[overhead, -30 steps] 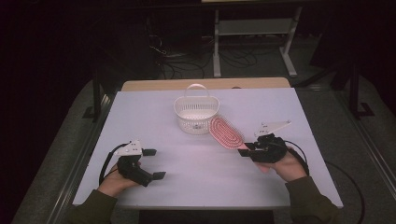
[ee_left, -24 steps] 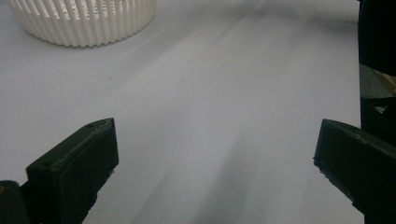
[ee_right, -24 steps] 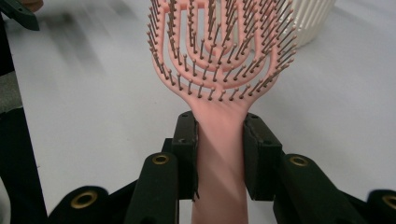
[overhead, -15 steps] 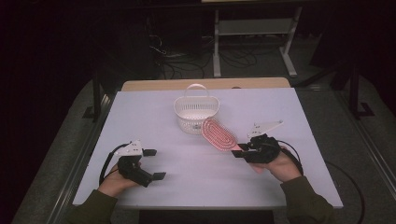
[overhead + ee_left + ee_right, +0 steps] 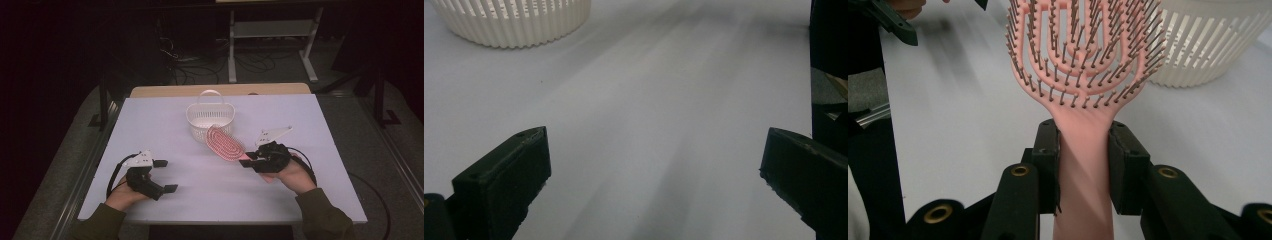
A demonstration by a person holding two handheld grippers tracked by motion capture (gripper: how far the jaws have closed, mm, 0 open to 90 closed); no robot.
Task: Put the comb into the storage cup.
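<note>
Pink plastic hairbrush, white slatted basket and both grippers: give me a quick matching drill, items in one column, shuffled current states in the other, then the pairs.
Items:
1. pink plastic hairbrush
2. white slatted plastic basket
3. left gripper
4. right gripper

States:
A. jaws wide apart, nothing between them, low over the white tabletop
B. stands on the table behind the brush head, handle loop up
C. clamped by its handle, bristled head towards the basket
D. jaws shut on a pink handle

Pairs: 1-C, 2-B, 3-A, 4-D
</note>
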